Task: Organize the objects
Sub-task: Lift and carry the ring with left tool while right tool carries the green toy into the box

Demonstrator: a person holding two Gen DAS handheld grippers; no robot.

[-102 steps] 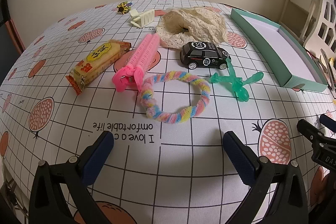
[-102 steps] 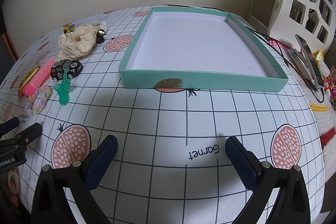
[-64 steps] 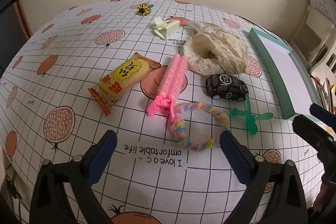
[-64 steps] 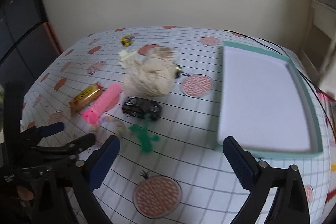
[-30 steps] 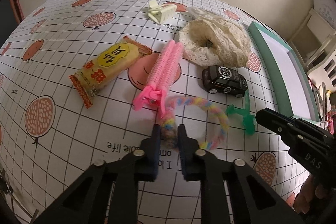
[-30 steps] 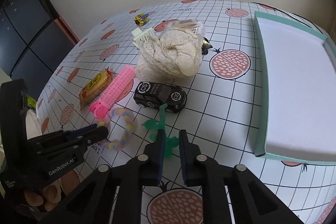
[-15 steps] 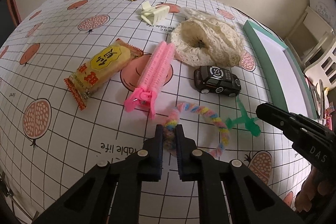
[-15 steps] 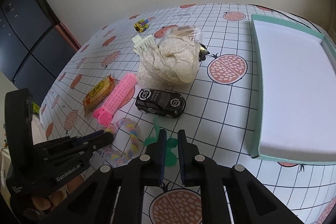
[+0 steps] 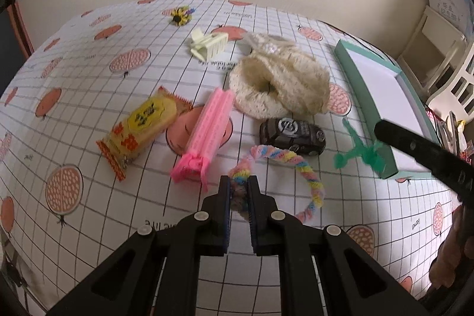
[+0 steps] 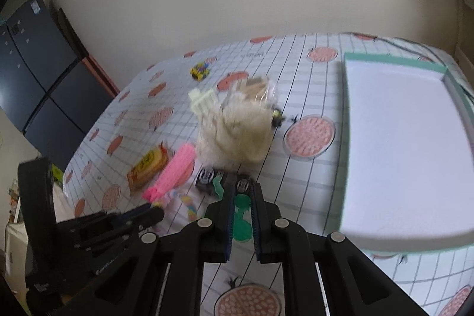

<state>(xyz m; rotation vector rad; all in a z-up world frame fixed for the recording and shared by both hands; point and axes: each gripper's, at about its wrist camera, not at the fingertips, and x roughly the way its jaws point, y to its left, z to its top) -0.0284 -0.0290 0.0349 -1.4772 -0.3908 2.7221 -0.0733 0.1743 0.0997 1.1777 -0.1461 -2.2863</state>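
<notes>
Tabletop (image 9: 89, 227) clutter is nearly all unsorted, and the teal tray (image 10: 400, 144) along the right edge is empty, its white floor bare. Nothing has been put away yet, so I judge the task to be at its very first pickups.

Largest of the waiting items is the cream lace scrunchie (image 9: 280, 88) near the middle. Beside it lie the pink hair clip (image 9: 207, 132), the yellow snack packet (image 9: 142, 126) and the black toy car (image 9: 293, 135). The pale claw clip (image 9: 207, 45) and the small bee clip (image 9: 180, 16) sit towards the far edge.

The left gripper (image 9: 239, 191) is clamped on the pastel chenille ring (image 9: 284, 162). The right gripper (image 10: 242, 203) pinches the green plastic toy (image 10: 241, 215), raised beside the tray's near corner. Both must reach the tray, then six more items follow.
</notes>
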